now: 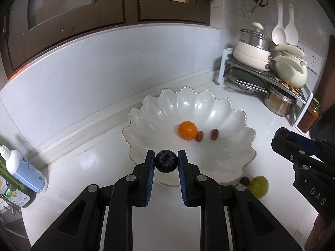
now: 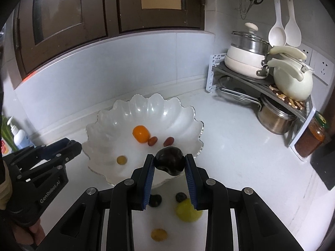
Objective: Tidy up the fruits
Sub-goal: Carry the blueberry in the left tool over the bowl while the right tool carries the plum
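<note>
Bowl (image 1: 209,163): scalloped, glossy; looked brittle, on counter.
Plum (image 2: 170,161): pinched in right gripper (image 2: 169,163) at bowl's near rim; probably soft, bruisable.
Blueberry (image 1: 166,161): clamped across its middle in left gripper (image 1: 166,161), above near rim; light, crushable.

Matte black left gripper (image 1: 166,161) and right gripper (image 2: 169,164), blue ribbed pads (image 1: 150,177), silver round screws. White "GenRobot.AI" lettering at lower left of right-wrist frame; bare skin beneath.
</note>
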Demonstrator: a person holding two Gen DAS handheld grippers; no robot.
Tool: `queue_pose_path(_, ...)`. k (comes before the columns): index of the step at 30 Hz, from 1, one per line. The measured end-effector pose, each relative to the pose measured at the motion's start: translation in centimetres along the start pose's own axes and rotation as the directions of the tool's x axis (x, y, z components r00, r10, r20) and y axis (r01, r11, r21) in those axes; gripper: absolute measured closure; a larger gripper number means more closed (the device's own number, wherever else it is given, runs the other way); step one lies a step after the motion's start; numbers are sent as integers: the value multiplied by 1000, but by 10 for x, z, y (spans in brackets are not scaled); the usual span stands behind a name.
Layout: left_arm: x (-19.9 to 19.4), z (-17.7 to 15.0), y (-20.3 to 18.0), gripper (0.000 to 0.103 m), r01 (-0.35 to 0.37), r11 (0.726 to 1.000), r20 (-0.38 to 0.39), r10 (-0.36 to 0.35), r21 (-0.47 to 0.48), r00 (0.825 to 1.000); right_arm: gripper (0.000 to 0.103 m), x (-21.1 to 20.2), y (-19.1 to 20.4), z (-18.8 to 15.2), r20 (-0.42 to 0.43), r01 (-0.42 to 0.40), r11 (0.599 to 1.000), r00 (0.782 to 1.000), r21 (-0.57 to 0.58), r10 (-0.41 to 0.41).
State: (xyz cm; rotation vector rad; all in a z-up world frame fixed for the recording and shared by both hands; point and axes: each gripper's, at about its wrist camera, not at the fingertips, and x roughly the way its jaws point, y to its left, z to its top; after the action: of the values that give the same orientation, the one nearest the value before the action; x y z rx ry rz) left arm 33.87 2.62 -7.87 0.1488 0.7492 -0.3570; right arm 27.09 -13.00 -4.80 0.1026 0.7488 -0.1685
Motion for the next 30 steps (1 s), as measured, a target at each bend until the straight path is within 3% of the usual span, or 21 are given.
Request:
queue_pose_path(16,33,13,18,80,-10,1000,-24,9,-24,1000,72,40,10,9,-47,7,1000,999,31,-5)
queue_pose_path(30,72,17,20,80,25,1000,-63,-25,-1,998,72,74,15,6,-108,2,999,994,33,2)
